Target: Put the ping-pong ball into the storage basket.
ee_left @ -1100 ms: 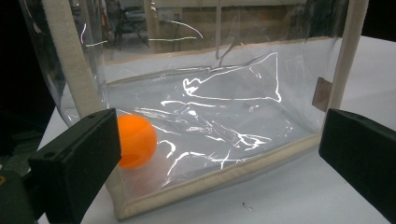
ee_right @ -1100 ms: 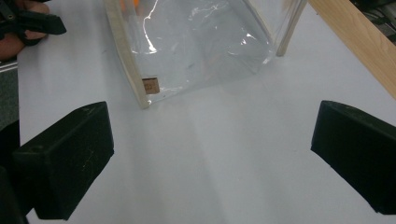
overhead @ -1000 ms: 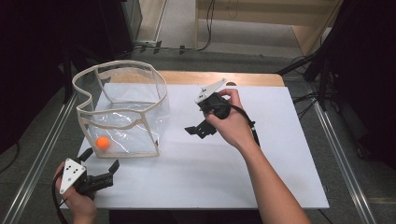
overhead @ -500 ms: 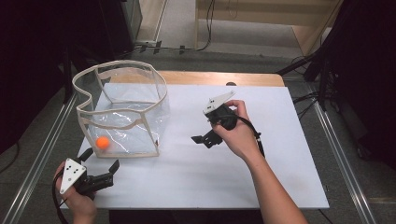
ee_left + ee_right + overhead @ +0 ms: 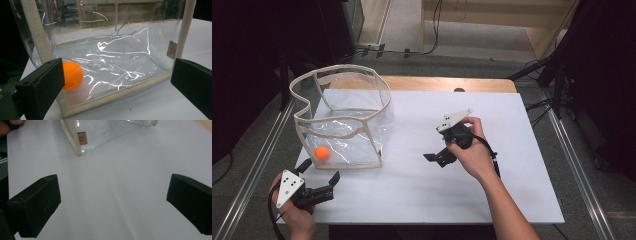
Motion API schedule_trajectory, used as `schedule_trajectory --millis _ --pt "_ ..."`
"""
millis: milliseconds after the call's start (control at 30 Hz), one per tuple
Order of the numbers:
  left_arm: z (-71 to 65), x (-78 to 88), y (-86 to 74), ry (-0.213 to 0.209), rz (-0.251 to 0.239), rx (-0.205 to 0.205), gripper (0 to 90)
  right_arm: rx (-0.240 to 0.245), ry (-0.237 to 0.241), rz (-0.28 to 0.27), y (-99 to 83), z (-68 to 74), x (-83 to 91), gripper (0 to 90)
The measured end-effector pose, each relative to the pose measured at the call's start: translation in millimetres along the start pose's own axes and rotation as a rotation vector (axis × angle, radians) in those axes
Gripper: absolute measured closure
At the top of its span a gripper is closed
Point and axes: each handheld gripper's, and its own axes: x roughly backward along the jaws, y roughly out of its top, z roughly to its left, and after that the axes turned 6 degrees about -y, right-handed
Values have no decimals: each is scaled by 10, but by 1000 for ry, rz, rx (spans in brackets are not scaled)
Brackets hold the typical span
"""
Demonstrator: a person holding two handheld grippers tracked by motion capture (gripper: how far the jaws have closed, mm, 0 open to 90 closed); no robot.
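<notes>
From the high view, the bag (image 5: 343,120) stands open on the left of the white worktop (image 5: 492,195), a ball (image 5: 322,152) in its near left corner. The left gripper (image 5: 319,176) waits just near of it, jaws spread and empty; the right gripper (image 5: 437,157) hangs mid-worktop, well apart from the bag, also open.

The left gripper view adds what the high one cannot: the bag (image 5: 112,62) has thin, crinkled clear walls and a padded cream rim, with the ball (image 5: 72,75) resting behind the film. It looks light and floppy (the film likely slips), so the stitched rim or corner post is the better hold.

In the right gripper view, its parted jaws frame bare worktop (image 5: 120,195), with the bag's corner (image 5: 82,138) and small label far off.
</notes>
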Motion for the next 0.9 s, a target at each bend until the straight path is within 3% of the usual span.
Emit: schedule_trajectory --millis 467,900 --pt "-8 3 -1 -4 -1 -5 0 -40 -3 -18 -336 0 47 0" --pt "-10 4 -1 -4 0 -9 0 -62 -7 -69 -615 9 105 0"
